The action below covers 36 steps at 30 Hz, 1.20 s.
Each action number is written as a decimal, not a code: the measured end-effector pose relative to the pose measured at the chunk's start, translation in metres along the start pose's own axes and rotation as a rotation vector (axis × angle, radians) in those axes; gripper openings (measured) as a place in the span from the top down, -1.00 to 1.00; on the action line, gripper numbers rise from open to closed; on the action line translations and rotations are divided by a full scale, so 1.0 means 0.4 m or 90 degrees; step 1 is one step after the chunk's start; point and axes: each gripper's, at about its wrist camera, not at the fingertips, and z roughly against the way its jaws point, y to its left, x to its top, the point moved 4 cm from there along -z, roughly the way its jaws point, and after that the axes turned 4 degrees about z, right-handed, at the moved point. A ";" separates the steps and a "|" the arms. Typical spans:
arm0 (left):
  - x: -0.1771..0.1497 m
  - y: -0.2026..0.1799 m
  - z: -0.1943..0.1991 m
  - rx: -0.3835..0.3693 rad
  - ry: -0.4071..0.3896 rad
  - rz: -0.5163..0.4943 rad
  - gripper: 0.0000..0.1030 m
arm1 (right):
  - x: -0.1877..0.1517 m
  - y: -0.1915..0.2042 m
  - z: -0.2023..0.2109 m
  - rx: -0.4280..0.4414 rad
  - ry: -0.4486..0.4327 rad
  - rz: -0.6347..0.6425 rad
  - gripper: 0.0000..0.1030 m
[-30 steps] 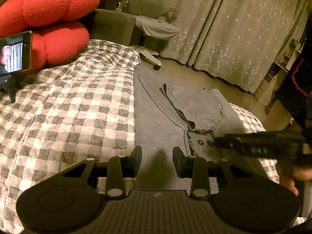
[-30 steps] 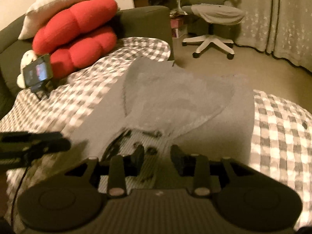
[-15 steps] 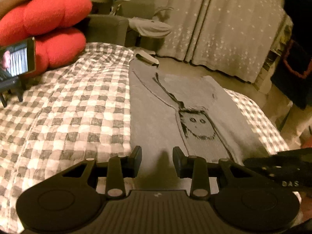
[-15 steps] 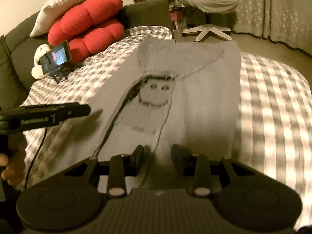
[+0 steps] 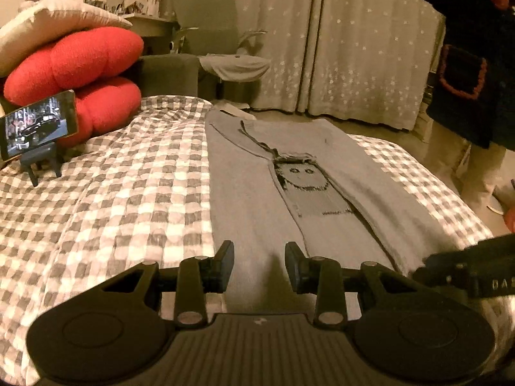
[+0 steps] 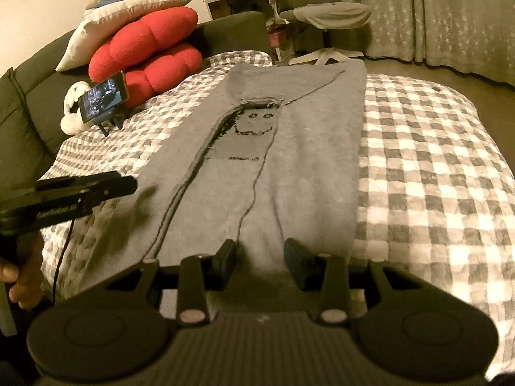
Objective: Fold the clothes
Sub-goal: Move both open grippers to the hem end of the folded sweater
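A grey sweater (image 5: 251,193) with a dark smiley-face patch lies lengthwise on the checked bedspread (image 5: 128,193), both sides folded in toward the middle. My left gripper (image 5: 259,257) hovers open over the sweater's near left part, with nothing between its fingers. The right gripper (image 5: 466,267) pokes in from the right edge of that view. In the right wrist view, the sweater (image 6: 305,160) stretches away from my right gripper (image 6: 259,254), which is open just above the near hem. The left gripper (image 6: 87,189) shows at the left, held in a hand (image 6: 22,286).
Red cushions (image 5: 74,64) and a white pillow (image 5: 48,22) are stacked at the far left, with a phone on a stand (image 5: 38,128) in front of them. Beyond the bed are an office chair (image 6: 331,16) and curtains (image 5: 354,48). A person in dark clothing (image 5: 466,64) stands at the right.
Both grippers have drawn back toward the near edge. The sweater, with a flap over the face a second ago, now lies stretched out with the face showing.
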 end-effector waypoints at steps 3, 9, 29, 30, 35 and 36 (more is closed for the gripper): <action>-0.016 -0.002 0.018 -0.001 -0.004 0.004 0.35 | -0.011 0.003 0.007 0.001 -0.003 -0.001 0.28; -0.025 -0.007 0.069 0.006 -0.021 0.028 0.35 | -0.036 0.020 0.022 0.006 -0.010 0.003 0.26; -0.061 0.013 0.104 0.021 0.015 0.062 0.36 | -0.082 0.001 0.112 0.004 -0.056 -0.043 0.21; -0.065 0.016 0.106 0.024 0.019 0.065 0.36 | -0.085 -0.004 0.117 0.004 -0.059 -0.051 0.21; -0.093 0.024 0.119 0.034 0.038 0.068 0.36 | -0.108 -0.050 0.156 -0.004 -0.091 -0.122 0.19; -0.101 0.024 0.121 0.034 0.043 0.070 0.36 | -0.113 -0.062 0.162 -0.006 -0.095 -0.140 0.19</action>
